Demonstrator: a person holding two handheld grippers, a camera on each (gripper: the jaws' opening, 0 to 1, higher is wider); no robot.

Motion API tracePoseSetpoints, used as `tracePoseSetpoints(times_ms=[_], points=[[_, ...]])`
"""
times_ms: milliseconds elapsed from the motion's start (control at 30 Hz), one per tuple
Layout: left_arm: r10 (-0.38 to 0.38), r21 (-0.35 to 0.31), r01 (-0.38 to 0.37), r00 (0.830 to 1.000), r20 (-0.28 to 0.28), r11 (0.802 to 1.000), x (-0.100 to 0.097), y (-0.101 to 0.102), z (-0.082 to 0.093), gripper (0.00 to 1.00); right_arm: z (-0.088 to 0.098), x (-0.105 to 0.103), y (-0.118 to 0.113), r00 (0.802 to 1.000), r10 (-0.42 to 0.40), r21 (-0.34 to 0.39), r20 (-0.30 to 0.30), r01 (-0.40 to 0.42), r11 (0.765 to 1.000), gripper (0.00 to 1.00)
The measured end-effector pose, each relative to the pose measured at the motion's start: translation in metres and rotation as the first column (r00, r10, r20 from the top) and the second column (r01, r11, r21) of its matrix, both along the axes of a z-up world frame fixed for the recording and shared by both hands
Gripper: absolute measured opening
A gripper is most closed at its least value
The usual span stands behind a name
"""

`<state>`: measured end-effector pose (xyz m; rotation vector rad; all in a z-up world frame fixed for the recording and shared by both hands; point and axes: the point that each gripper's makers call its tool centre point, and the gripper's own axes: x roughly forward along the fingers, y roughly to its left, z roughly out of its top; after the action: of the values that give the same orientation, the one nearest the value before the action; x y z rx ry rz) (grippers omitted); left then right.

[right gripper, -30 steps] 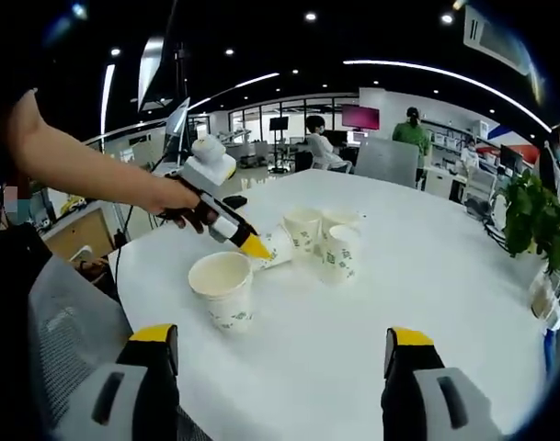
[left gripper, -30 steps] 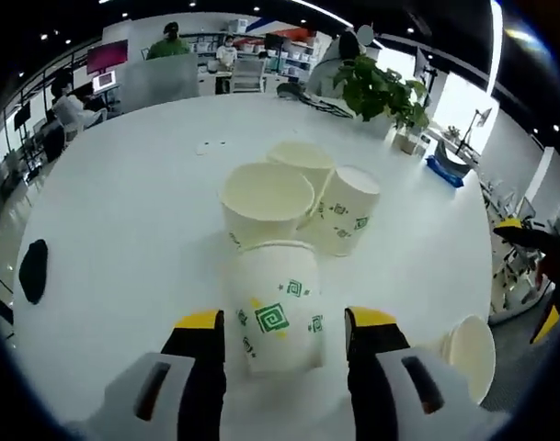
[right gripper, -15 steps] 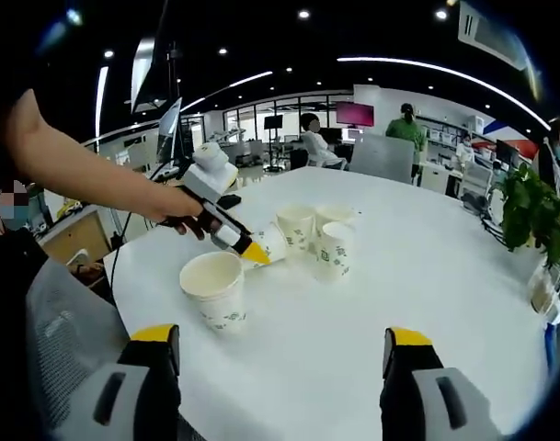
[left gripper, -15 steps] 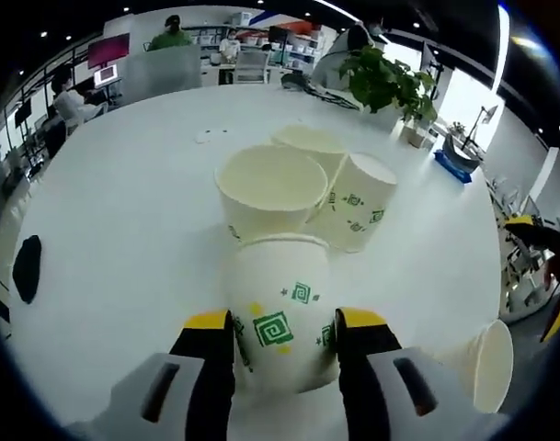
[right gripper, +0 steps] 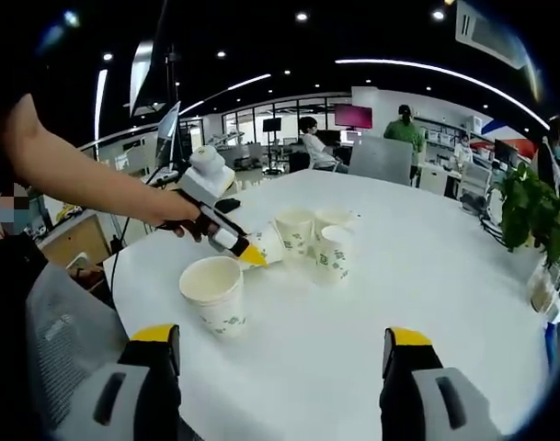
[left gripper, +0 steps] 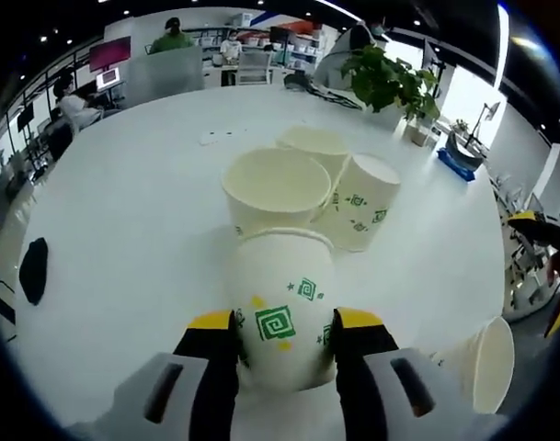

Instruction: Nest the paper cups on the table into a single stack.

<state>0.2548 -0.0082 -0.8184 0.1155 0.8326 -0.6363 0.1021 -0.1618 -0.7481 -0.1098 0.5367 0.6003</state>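
White paper cups with green square prints stand on a round white table (left gripper: 123, 211). My left gripper (left gripper: 281, 322) is shut on one cup (left gripper: 281, 276), held on its side with its mouth toward a close group. That group has an upright cup (left gripper: 275, 188), a second upright cup (left gripper: 318, 142) behind it and an upside-down cup (left gripper: 362, 211). A lone cup (left gripper: 482, 363) stands off to the right. In the right gripper view, a hand holds the left gripper (right gripper: 250, 254) against the held cup (right gripper: 268, 243), between the group (right gripper: 316, 234) and the lone cup (right gripper: 213, 292). My right gripper (right gripper: 280, 363) hangs open over the table's near part.
A potted plant (left gripper: 385, 87) stands at the table's far edge, also in the right gripper view as the plant (right gripper: 528, 220). A small black object (left gripper: 31, 271) lies near the left rim. The person's arm (right gripper: 86, 179) reaches in from the left. People sit at desks behind.
The left jaws have closed in from either side onto the cup between them. The right gripper has stayed open and almost still.
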Motion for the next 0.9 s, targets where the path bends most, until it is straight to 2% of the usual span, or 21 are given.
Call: tracePoseSetpoints(times_ms=[333, 467, 567, 700, 900], points=[[0.001, -0.001, -0.001, 1.0, 0.02, 1.0, -0.009, 0.011, 0.014, 0.38, 0.01, -0.001, 0.009, 1.0, 0.017, 0.02, 0.021, -0.018, 1.0, 0.92], [0.002, -0.011, -0.002, 0.999, 0.041, 1.0, -0.012, 0.014, 0.024, 0.38, 0.016, -0.002, 0.013, 0.999, 0.027, 0.03, 0.033, -0.028, 0.999, 0.92], [-0.008, -0.019, 0.009, 0.998, 0.063, 1.0, -0.011, 0.016, 0.024, 0.38, 0.02, -0.002, 0.015, 0.999, 0.031, 0.039, 0.04, -0.032, 0.999, 0.91], [-0.015, -0.029, 0.017, 0.996, 0.083, 0.999, -0.019, 0.02, 0.041, 0.38, 0.023, -0.001, 0.015, 0.998, 0.033, 0.049, 0.048, -0.035, 0.998, 0.91], [-0.021, -0.049, 0.027, 0.993, 0.115, 0.998, -0.026, 0.024, 0.054, 0.38, 0.029, -0.001, 0.016, 0.997, 0.045, 0.059, 0.058, -0.049, 0.997, 0.9]])
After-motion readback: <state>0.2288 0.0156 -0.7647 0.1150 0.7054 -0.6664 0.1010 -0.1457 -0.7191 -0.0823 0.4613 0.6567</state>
